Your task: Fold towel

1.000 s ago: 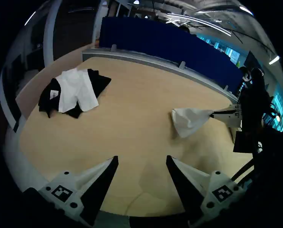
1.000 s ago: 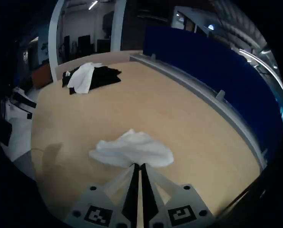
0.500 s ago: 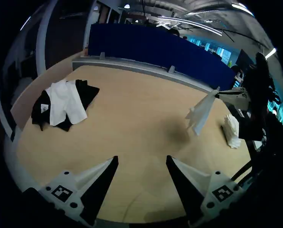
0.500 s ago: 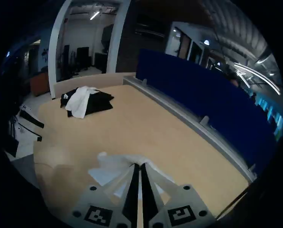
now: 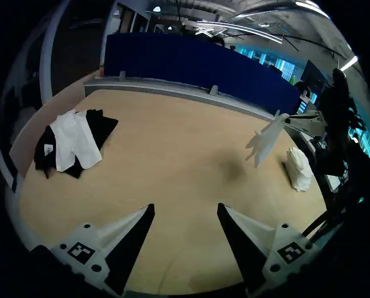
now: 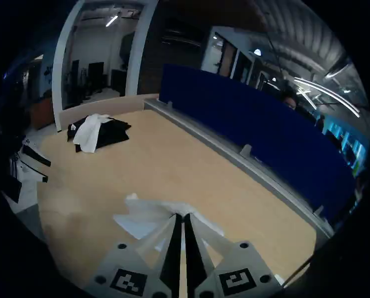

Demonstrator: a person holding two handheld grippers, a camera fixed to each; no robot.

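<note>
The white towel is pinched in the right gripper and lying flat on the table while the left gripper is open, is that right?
Not quite. The white towel is pinched in the right gripper, but it hangs in the air above the table, not lying flat on it, as the left gripper view shows. The left gripper is open.

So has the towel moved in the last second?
Yes. The towel has lifted up off the table and now hangs from the right gripper.
</note>
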